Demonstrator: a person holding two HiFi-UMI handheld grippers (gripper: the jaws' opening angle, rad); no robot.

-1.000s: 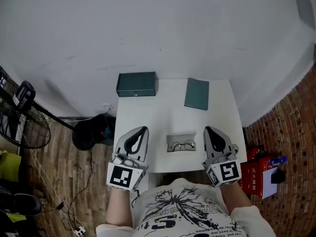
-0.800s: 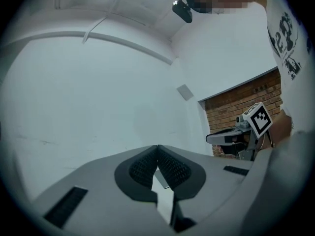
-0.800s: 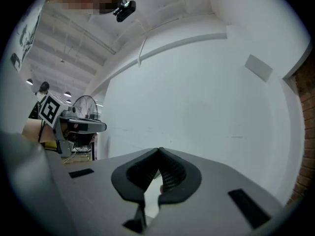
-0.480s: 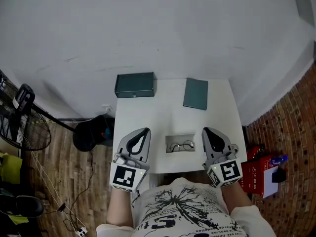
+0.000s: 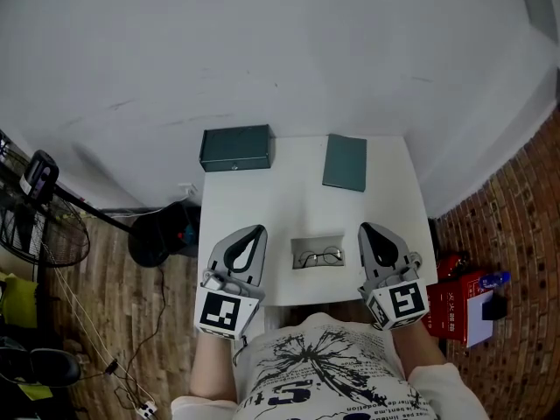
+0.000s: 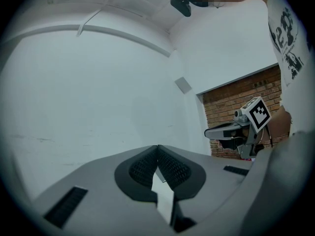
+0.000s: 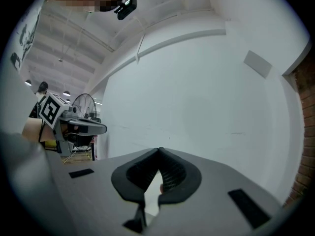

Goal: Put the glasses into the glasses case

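Note:
Thin round-lensed glasses (image 5: 320, 256) lie on a small pale cloth (image 5: 306, 248) near the front edge of the white table (image 5: 280, 201). A dark green box-shaped case (image 5: 236, 149) stands closed at the back left, and a flat dark green piece (image 5: 345, 162) lies at the back right. My left gripper (image 5: 257, 231) (image 6: 157, 146) hovers shut and empty just left of the glasses. My right gripper (image 5: 366, 228) (image 7: 159, 149) is shut and empty just to their right. Both point level toward the wall. Each gripper view catches the other gripper from the side: the right gripper (image 6: 231, 131) and the left gripper (image 7: 83, 127).
A white wall (image 5: 280, 51) rises behind the table. A black fan stand (image 5: 52, 208) and a dark bag (image 5: 162, 234) sit on the wooden floor at left. Red boxes (image 5: 459, 309) lie on the floor at right by the brick wall (image 5: 525, 234).

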